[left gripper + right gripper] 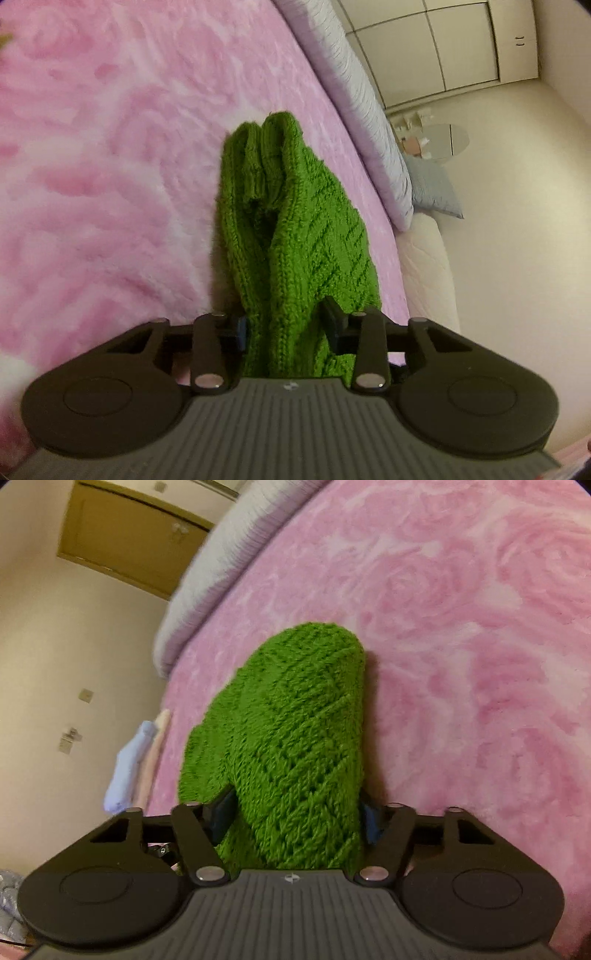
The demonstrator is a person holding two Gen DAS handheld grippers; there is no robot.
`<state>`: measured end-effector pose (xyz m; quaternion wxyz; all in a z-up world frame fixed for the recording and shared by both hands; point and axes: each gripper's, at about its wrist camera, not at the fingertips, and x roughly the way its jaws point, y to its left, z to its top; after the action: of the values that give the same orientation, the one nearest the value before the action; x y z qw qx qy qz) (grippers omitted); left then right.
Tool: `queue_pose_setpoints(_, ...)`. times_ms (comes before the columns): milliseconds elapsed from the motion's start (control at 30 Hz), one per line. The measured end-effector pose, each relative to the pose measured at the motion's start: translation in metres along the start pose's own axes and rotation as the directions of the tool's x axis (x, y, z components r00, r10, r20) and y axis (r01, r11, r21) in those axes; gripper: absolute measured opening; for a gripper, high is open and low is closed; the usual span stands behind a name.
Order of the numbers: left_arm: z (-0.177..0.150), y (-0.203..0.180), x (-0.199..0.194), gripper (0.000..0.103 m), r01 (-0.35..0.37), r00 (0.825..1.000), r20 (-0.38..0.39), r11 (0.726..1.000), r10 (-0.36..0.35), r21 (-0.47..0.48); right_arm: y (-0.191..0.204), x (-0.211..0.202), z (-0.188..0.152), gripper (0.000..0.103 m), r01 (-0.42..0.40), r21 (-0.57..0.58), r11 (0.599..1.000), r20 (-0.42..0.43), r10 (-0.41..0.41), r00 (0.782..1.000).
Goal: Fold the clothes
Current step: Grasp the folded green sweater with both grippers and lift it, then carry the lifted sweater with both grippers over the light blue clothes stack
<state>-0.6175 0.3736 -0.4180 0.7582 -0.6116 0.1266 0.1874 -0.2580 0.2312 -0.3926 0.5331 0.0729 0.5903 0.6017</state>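
Note:
A green knitted garment (291,229) hangs bunched over the pink rose-patterned blanket (110,166). My left gripper (288,328) is shut on a thick fold of it, ribbed edges hanging at the far end. In the right wrist view the same green knit (291,731) droops in a rounded fold, and my right gripper (295,816) is shut on it. The knit hides most of both pairs of fingertips. The pink blanket (461,664) lies beneath and to the right.
A grey-white pillow (365,122) lies along the bed's edge, with a pale blue cushion (434,188) beyond it. Cream wardrobe doors (443,48) stand behind. In the right wrist view a grey pillow (218,576), folded pale clothes (136,764) and a brown door (129,535) show at left.

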Motion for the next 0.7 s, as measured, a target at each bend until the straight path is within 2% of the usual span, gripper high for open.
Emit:
queue_pose_setpoints(133,0.01,-0.002,0.003,0.022,-0.03,0.999,-0.044,0.997,0.027,-0.072,0.009,0.001,0.008,0.044,0.07,0.076,0.995,-0.057,-0.065,0.996)
queue_pose_setpoints(233,0.023,-0.025,0.0,0.017,-0.102,0.99,-0.098,0.994,0.098,-0.033,0.033,0.0,0.019,0.038,0.143,0.067,0.987,-0.106,-0.136,0.985)
queue_pose_setpoints(333,0.037,-0.053,-0.01,0.016,-0.15,0.982,-0.117,0.989,0.149,-0.003,0.062,-0.008,0.028,0.037,0.141,0.033,0.989,-0.131,-0.136,0.982)
queue_pose_setpoints(467,0.057,-0.096,-0.045,0.016,-0.179,0.981,-0.08,0.984,0.178,-0.005,0.11,-0.016,0.047,0.037,0.097,0.042,0.994,-0.151,-0.09,0.985)
queue_pose_setpoints(700,0.084,-0.163,-0.14,0.016,-0.23,0.971,0.067,0.973,0.231,-0.033,0.209,-0.004,0.073,0.037,-0.02,-0.003,1.0,-0.215,0.019,0.976)
